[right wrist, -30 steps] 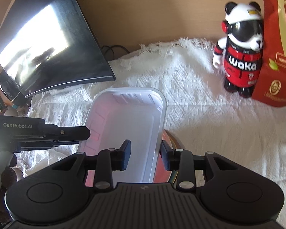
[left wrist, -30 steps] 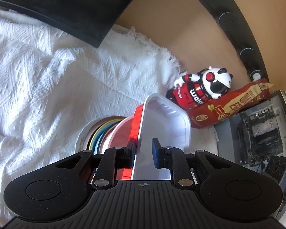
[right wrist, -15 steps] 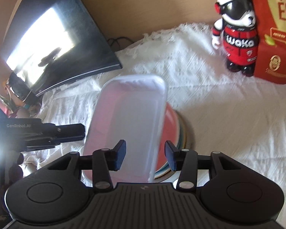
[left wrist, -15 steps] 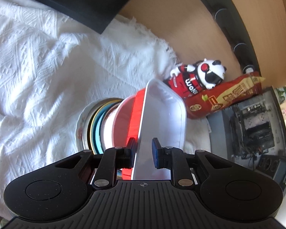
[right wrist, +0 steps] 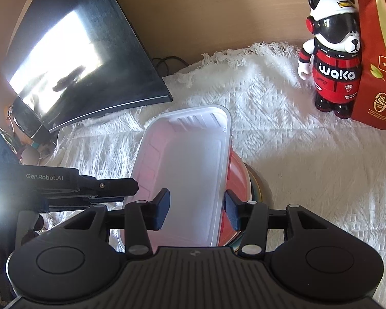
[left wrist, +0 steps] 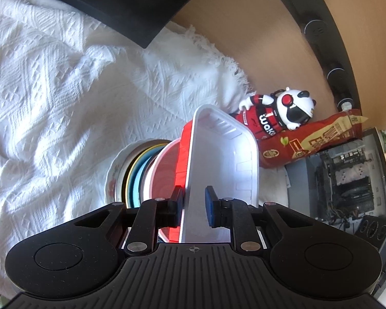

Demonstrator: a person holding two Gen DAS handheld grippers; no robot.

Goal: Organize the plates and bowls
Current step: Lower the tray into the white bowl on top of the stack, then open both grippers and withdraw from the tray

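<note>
Left gripper [left wrist: 194, 206] pinches my white tray's [left wrist: 218, 170] near-left rim; right gripper [right wrist: 196, 209] is opening, straddling its right rim.

both handheld grippers are matte black plastic: a ribbed centre plate, a round disc moulded in each rounded shoulder, silver screws on the linkage arms. left gripper [left wrist: 194, 203] and right gripper [right wrist: 198, 208] carry blue pads. white "genrobot.ai" lettering marks the left gripper's side.
</note>
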